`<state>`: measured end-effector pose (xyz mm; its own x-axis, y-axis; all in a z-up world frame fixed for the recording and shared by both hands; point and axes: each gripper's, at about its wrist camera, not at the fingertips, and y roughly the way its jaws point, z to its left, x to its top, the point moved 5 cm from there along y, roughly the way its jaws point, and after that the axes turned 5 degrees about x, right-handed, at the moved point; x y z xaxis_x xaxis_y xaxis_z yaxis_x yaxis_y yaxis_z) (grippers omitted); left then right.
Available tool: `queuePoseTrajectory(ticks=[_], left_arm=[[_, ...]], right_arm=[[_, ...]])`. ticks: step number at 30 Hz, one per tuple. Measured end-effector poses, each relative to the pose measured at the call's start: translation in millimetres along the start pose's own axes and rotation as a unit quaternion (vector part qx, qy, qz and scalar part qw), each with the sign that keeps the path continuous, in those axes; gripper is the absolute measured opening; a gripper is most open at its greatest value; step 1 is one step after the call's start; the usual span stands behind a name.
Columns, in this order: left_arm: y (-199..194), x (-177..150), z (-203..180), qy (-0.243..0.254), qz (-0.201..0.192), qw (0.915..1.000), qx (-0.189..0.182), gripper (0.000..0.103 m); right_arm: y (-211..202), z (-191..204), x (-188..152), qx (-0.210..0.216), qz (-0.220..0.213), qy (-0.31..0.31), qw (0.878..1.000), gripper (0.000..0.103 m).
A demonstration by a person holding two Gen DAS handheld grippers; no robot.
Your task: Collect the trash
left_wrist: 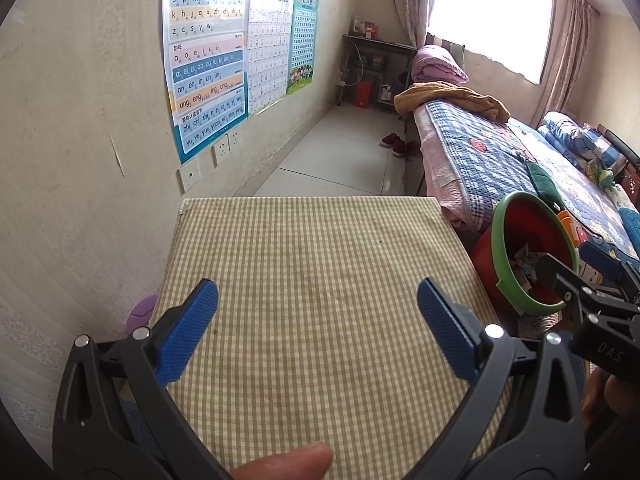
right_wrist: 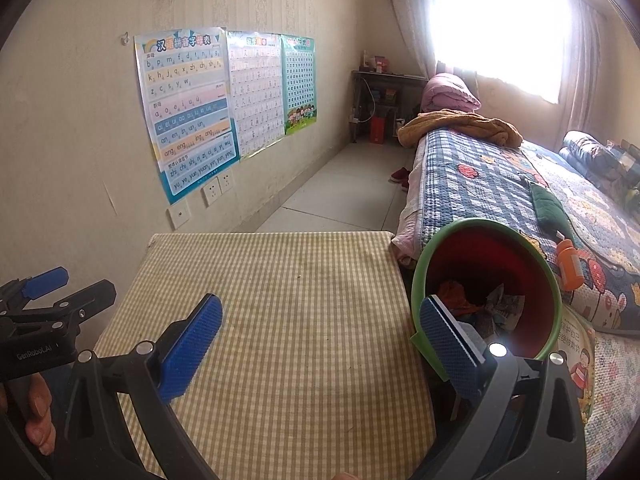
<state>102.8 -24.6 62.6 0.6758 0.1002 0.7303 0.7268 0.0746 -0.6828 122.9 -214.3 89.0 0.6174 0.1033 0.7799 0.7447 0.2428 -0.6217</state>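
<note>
Both grippers, left gripper [left_wrist: 318,312] and right gripper [right_wrist: 320,334], jaws released. Bench [left_wrist: 312,248] bare. Trash [right_wrist: 496,306] in bin [right_wrist: 424,264] at 2 o'clock: light, crumply; you'd pinch loose edges.

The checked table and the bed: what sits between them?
A red bin with a green rim, tilted, with crumpled trash inside, fills the gap between table and bed. The right wrist view shows it best.

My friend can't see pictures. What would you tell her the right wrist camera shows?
An open right gripper with blue pads hovers over a bare green-checked tablecloth, next to a red bin with a green rim that holds crumpled trash. The left gripper shows at the left edge, and a bed with a patchwork quilt lies beyond.
</note>
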Motion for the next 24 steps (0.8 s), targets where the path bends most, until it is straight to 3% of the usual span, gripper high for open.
queuePoseTrajectory(ticks=[24], left_arm=[[3,3,7,-0.007,0.003,0.9999,0.008,0.098]], right_arm=[[7,7,-1,0.012,0.012,-0.001,1.0,0.096]])
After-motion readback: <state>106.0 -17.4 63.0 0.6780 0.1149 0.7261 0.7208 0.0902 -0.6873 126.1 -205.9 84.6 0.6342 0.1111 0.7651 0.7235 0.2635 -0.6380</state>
